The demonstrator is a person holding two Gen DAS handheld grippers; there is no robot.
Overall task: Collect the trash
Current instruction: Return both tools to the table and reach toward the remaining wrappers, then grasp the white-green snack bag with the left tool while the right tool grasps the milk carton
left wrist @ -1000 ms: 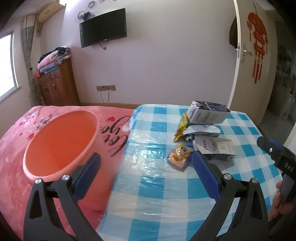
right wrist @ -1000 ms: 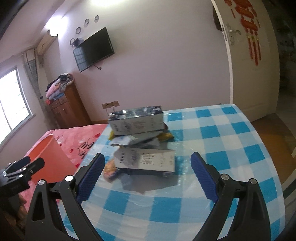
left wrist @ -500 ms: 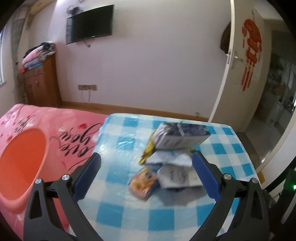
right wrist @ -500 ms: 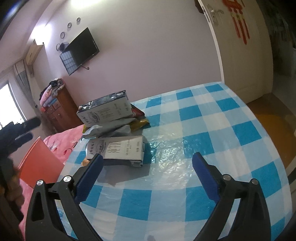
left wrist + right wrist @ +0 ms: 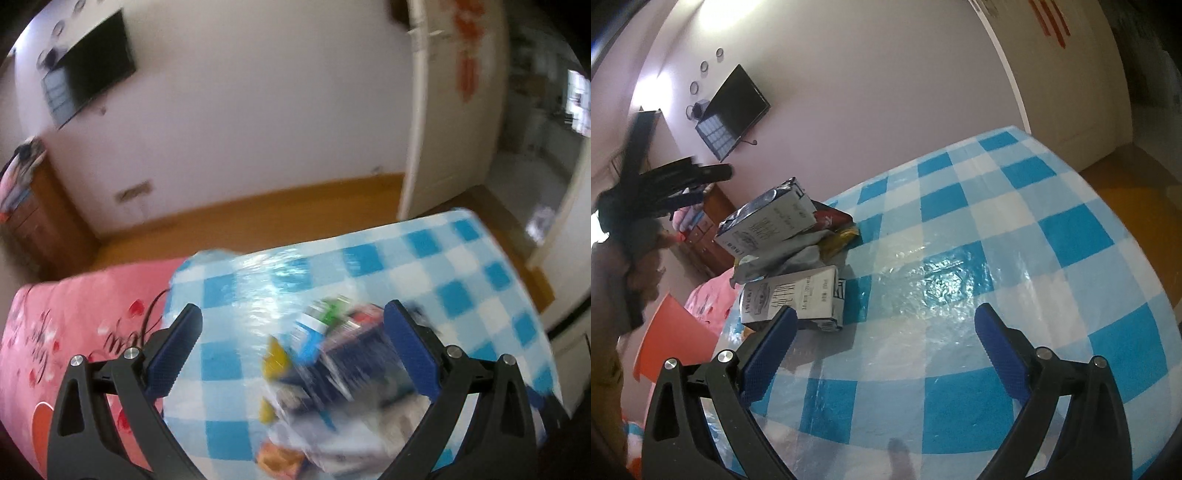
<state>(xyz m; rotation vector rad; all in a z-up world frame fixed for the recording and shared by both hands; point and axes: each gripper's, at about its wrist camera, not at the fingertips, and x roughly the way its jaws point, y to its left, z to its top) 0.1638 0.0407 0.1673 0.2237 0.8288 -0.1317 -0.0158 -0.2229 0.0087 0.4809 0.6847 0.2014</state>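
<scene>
Both blue-padded grippers, left (image 5: 291, 350) and right (image 5: 882, 345), spread wide and empty; heaped grey cartons and foil wrappers (image 5: 785, 251) on the checked tablecloth (image 5: 1015, 229); risk of toppling the loosely stacked pile off the edge, short of the orange plastic bin (image 5: 670, 343).

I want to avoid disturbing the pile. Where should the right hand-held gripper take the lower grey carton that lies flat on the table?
Grip the lower grey carton across its short width near the open right end, coming from above: it lies flat, and that end is free of the crumpled wrappers behind it.
</scene>
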